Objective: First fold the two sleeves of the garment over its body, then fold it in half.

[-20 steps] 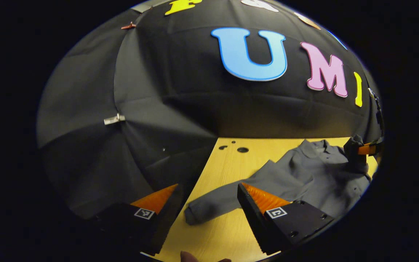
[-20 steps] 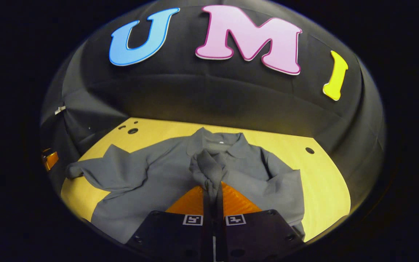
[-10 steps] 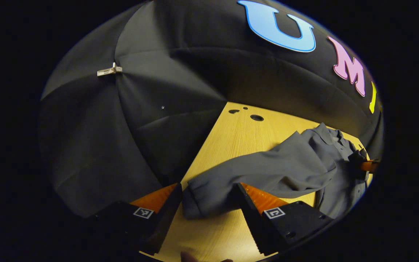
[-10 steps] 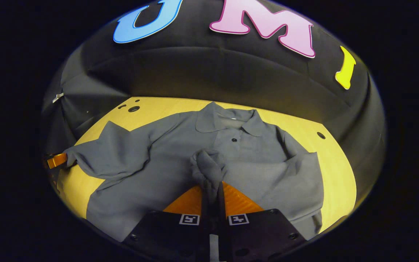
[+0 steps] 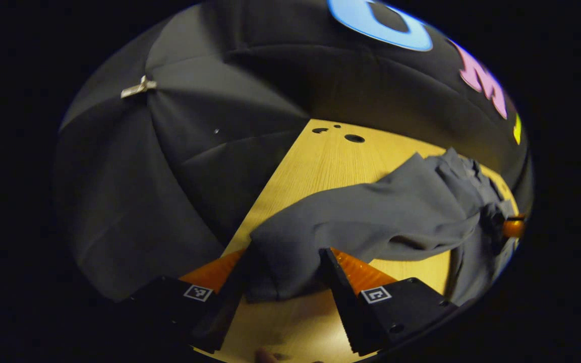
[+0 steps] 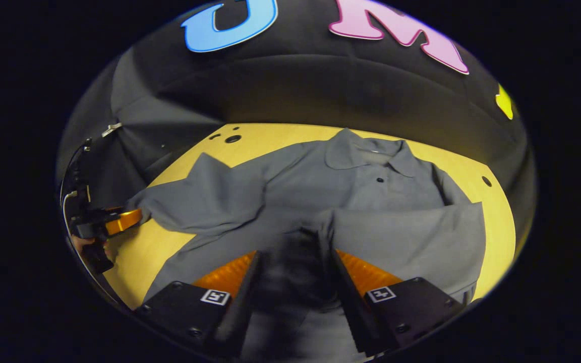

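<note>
While the shirt [image 6: 321, 196] lies spread on the counter [image 6: 169, 242], both tools stand with fingers apart over its sleeves.

Seen in the right gripper view, the collar [image 6: 366, 154] points toward 12 o'clock and the right sleeve [image 6: 406, 237] lies folded across the body, its cuff between the parted fingers of the right tool [image 6: 293, 282]; whether they touch the cloth is unclear. At 9 o'clock there, the left tool [image 6: 119, 222] meets the end of the left sleeve [image 6: 194, 201]. Seen in the left gripper view, the left tool [image 5: 283, 280] is spread wide with the left sleeve's [image 5: 371, 217] cuff lying between its fingers, not pinched, the sleeve running toward 2 o'clock to the body, where the right tool [image 5: 510, 227] shows at 3 o'clock.
</note>
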The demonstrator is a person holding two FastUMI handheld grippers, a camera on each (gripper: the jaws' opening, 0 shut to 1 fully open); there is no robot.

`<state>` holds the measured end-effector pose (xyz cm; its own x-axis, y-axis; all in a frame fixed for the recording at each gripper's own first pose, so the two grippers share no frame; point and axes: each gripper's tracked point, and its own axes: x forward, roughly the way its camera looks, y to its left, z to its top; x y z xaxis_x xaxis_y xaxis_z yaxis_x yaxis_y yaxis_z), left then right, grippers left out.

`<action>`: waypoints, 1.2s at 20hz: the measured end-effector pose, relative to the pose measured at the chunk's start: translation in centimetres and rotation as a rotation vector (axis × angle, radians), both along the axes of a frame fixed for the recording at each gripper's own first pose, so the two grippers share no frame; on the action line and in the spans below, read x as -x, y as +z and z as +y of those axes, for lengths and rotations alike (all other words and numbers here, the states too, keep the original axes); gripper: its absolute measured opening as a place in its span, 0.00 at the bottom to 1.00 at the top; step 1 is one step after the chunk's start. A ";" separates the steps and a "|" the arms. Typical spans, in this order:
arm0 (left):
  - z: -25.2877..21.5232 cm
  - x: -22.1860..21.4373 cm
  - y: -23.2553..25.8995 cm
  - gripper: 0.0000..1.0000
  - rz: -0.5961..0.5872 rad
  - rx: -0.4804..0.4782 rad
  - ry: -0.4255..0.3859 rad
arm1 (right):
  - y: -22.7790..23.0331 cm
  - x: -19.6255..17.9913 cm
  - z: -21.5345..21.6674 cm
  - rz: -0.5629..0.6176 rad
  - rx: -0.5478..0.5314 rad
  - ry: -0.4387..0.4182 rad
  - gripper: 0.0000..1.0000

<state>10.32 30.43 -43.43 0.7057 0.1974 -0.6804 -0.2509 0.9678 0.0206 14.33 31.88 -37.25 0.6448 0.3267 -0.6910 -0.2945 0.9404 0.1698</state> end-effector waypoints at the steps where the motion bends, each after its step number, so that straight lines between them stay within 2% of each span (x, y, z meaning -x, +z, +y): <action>1: 0.0 0.1 0.1 0.88 -0.015 0.016 0.014 | 0.4 0.3 0.2 -0.005 -0.009 0.006 0.86; 3: 0.0 0.0 0.0 0.84 -0.028 0.036 0.018 | 1.4 0.7 0.0 -0.012 -0.035 0.003 0.89; 4: -0.1 -0.2 0.2 0.67 -0.038 0.048 -0.002 | 1.9 0.8 -1.1 -0.022 -0.035 -0.010 0.90; 7: 0.2 -0.4 0.7 0.14 -0.052 0.101 0.025 | 3.6 0.8 -5.0 -0.057 -0.024 -0.075 0.92; 10: 0.6 -0.7 3.4 0.10 -0.111 0.082 0.047 | 5.4 1.3 -9.8 -0.103 0.027 -0.123 0.92; 16: -2.1 -2.3 11.5 0.11 -0.240 0.014 -0.028 | 7.3 3.2 -18.7 -0.132 0.040 -0.285 0.92; 18: -4.3 -3.1 14.4 0.10 -0.287 0.023 -0.055 | 7.5 3.8 -21.1 -0.136 0.039 -0.331 0.92; 20: -6.7 -3.8 16.4 0.14 -0.316 0.019 -0.084 | 7.6 4.4 -23.6 -0.143 0.049 -0.358 0.92; 21: -7.7 -4.1 17.2 0.10 -0.328 0.010 -0.100 | 7.6 4.6 -24.8 -0.147 0.059 -0.369 0.92; 24: -11.3 -4.7 19.2 0.10 -0.346 -0.010 -0.157 | 7.7 5.6 -27.9 -0.149 0.065 -0.390 0.93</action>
<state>15.00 19.13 -24.26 0.9154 0.0742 -0.3956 -0.0936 0.9952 -0.0300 8.73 4.00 -29.50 0.8057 -0.0028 -0.5923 0.0685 0.9937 0.0886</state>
